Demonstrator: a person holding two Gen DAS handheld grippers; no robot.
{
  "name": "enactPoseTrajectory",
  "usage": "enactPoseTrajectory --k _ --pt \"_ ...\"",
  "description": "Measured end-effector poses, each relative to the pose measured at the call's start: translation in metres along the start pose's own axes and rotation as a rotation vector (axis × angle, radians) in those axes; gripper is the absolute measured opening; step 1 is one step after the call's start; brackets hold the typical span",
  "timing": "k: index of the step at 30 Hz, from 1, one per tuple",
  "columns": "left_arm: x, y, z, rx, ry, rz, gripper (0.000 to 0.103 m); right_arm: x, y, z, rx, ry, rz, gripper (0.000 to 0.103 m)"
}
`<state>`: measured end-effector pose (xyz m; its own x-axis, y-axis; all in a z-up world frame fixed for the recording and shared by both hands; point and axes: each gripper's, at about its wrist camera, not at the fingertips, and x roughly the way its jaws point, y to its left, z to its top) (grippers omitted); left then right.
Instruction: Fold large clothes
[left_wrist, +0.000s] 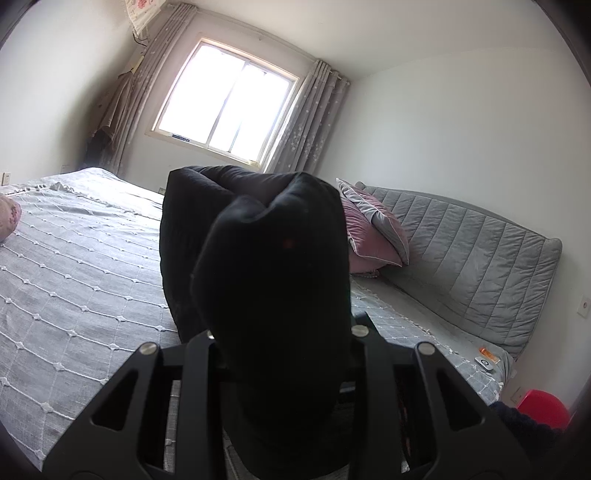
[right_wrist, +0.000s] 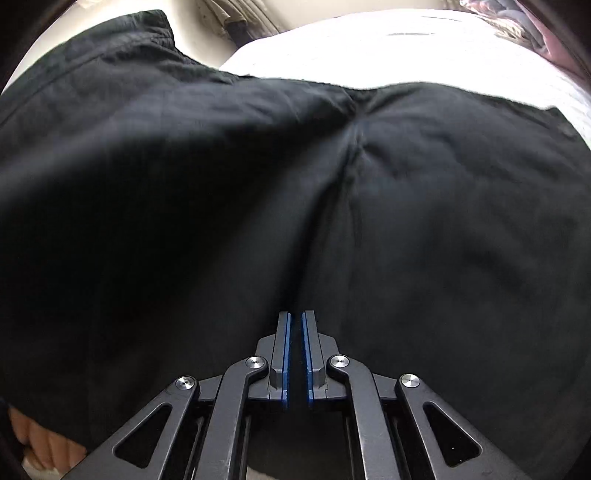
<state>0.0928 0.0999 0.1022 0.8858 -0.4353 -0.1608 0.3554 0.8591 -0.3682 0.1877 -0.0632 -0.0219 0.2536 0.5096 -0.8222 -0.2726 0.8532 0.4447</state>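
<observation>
A large black garment (left_wrist: 273, 266) is bunched around my left gripper (left_wrist: 284, 332), draped over both fingers so the fingertips are hidden; the gripper holds it lifted above the bed (left_wrist: 81, 258). In the right wrist view the same black garment (right_wrist: 258, 192) fills almost the whole frame, with a seam running down its middle. My right gripper (right_wrist: 296, 321) sits just over the cloth with its blue-padded fingers (right_wrist: 286, 350) nearly together, a thin gap between them, and nothing pinched.
The bed has a grey checked cover. A pink and grey pillow (left_wrist: 373, 229) leans on the grey quilted headboard (left_wrist: 472, 258). Small items (left_wrist: 487, 358) lie at the bed's right edge, a red object (left_wrist: 543, 408) beyond. A window (left_wrist: 225, 107) faces me.
</observation>
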Motion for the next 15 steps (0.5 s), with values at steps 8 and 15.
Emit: enactPoseTrajectory --k 8,15 --pt "0.005 0.001 0.004 -0.057 0.002 0.014 0.032 -0.009 -0.001 -0.028 -0.044 -0.006 -0.059 0.004" --pt "0.015 -0.021 0.004 -0.046 0.006 0.053 0.031 0.0 -0.008 -0.017 -0.036 -0.006 -0.033 0.003"
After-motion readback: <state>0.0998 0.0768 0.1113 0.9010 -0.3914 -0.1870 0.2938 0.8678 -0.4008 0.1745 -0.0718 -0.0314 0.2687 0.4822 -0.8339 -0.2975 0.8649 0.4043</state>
